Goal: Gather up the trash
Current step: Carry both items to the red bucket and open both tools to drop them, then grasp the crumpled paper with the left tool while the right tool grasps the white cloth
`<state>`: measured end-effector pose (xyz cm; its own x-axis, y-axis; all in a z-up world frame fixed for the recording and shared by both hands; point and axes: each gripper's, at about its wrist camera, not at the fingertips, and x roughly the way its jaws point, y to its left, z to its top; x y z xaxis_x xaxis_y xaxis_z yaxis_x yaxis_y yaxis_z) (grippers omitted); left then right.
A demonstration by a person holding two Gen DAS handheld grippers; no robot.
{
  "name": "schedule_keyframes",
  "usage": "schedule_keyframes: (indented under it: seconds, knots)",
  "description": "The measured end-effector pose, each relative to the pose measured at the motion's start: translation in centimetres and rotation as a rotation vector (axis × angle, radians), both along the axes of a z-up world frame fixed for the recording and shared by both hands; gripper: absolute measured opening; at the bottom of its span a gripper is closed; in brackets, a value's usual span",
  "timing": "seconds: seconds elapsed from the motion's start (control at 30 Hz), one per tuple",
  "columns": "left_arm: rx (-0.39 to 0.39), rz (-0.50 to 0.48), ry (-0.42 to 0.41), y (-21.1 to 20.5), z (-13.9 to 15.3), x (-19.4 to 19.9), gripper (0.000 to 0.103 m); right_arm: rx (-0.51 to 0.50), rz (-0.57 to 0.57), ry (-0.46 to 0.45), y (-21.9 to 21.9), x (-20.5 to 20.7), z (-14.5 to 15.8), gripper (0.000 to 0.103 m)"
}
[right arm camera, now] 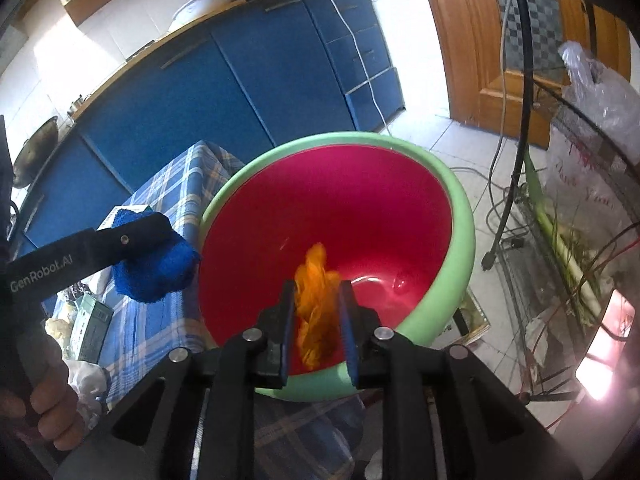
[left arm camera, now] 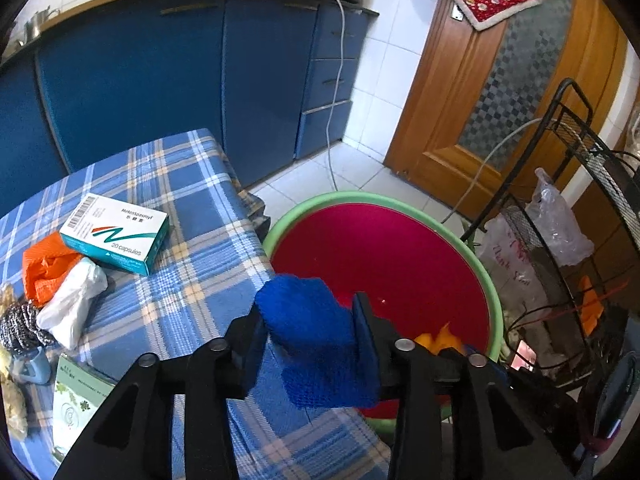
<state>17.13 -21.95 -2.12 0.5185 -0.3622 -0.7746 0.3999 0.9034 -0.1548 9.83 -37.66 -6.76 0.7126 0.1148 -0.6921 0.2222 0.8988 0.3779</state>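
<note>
My left gripper (left arm camera: 308, 320) is shut on a blue knitted cloth (left arm camera: 316, 340) and holds it over the table's right edge, beside the basin's rim. It also shows in the right wrist view (right arm camera: 156, 264). The basin (left arm camera: 380, 264), red inside with a green rim, stands on the floor next to the table. My right gripper (right arm camera: 316, 300) is shut on a crumpled orange wrapper (right arm camera: 316, 304) and holds it over the inside of the basin (right arm camera: 460, 216). On the table lie an orange bag (left arm camera: 44, 264), a white bag (left arm camera: 72, 300) and a medicine box (left arm camera: 116, 232).
The table has a blue plaid cloth (left arm camera: 192, 264). A steel scourer (left arm camera: 18, 328) and a green-white box (left arm camera: 76, 400) lie at its left. Blue cabinets (left arm camera: 160, 80) stand behind, a wooden door (left arm camera: 480, 100) at the right. A black wire rack (left arm camera: 580, 220) with plastic bags stands right of the basin.
</note>
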Motion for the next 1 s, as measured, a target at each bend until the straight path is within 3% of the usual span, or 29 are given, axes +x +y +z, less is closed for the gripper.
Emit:
schedule_keyframes:
  seconds: [0.17, 0.57, 1.0]
  knots:
    - [0.002, 0.016, 0.000, 0.3, 0.2, 0.0, 0.051, 0.002, -0.006, -0.008, -0.1, -0.2, 0.2, 0.035]
    - [-0.020, 0.046, -0.028, 2.1, 2.1, -1.2, 0.052, -0.020, -0.012, -0.044, 0.5, -1.3, 1.8, 0.041]
    - [-0.034, 0.122, -0.075, 7.0, 4.6, -3.8, 0.054, -0.052, 0.019, -0.091, 3.0, -3.1, 4.4, 0.049]
